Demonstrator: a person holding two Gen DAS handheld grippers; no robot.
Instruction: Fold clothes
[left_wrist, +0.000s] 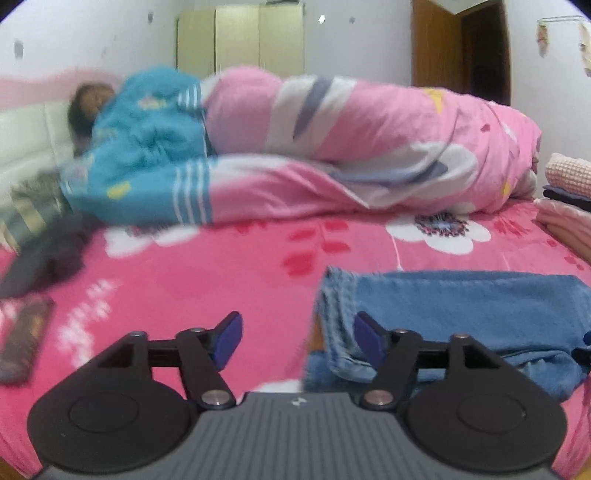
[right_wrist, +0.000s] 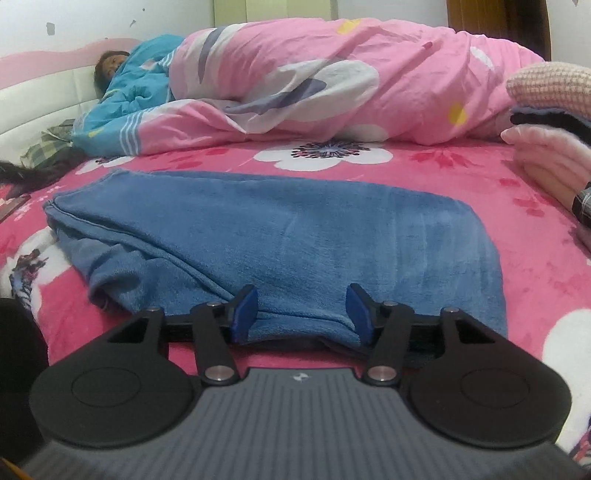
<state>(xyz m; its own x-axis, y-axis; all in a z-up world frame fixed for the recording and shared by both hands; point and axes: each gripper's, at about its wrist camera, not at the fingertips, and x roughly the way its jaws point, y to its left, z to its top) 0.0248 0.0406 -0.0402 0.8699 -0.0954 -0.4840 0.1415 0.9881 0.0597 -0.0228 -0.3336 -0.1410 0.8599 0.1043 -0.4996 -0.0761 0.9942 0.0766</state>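
A folded blue fleece garment (right_wrist: 280, 236) lies flat on a pink floral bedsheet (right_wrist: 480, 173), its near edge between the spread jaws of the right gripper (right_wrist: 301, 308), whose pads do not press it. The left gripper (left_wrist: 297, 338), jaws also spread wide, sits at the garment's left end, its right fingertip just beside the ribbed cuff (left_wrist: 336, 317). Behind, a person (right_wrist: 110, 70) lies under a pink flowered quilt (right_wrist: 351, 85) across the bed. A stack of folded clothes (right_wrist: 550, 122) rests at right; a dark garment (left_wrist: 48, 258) and a book (left_wrist: 22, 339) lie left.
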